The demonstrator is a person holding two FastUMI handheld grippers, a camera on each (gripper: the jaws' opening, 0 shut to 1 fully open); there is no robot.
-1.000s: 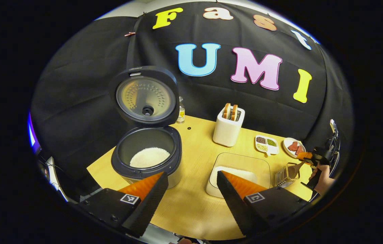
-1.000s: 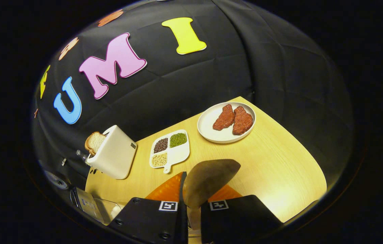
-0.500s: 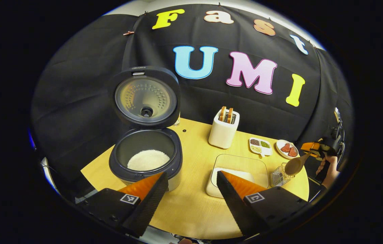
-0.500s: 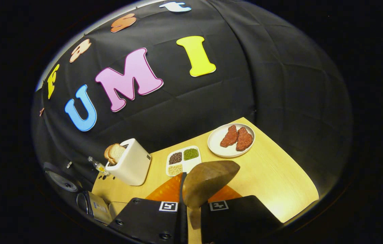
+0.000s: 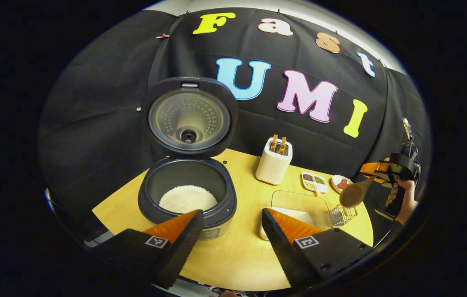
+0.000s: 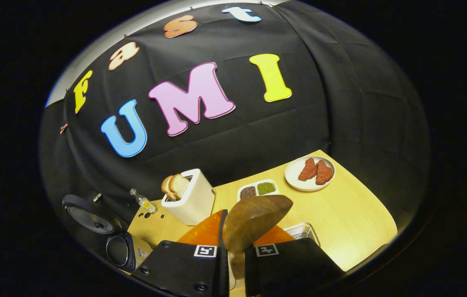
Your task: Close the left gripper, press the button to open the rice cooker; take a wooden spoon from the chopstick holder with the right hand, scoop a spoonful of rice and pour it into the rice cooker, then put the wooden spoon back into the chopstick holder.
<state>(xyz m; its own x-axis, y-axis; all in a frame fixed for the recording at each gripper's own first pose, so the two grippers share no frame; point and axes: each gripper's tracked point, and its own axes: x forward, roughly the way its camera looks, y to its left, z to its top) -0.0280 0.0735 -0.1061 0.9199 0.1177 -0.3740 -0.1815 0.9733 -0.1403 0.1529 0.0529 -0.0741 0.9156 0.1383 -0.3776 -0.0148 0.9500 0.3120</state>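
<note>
dark round rice cooker (image 5: 187, 198) lid was already up | right gripper (image 6: 233, 231) clamped brown wooden spoon (image 6: 254, 220) | left gripper (image 5: 229, 237) gaped empty | scoop, pour, return left

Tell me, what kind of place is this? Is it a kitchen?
Probably a pretend kitchen set up in a booth. An open rice cooker with rice, a toaster holding bread, and a plate of meat sit on one wooden table, but black cloth hangs behind instead of walls.
</note>
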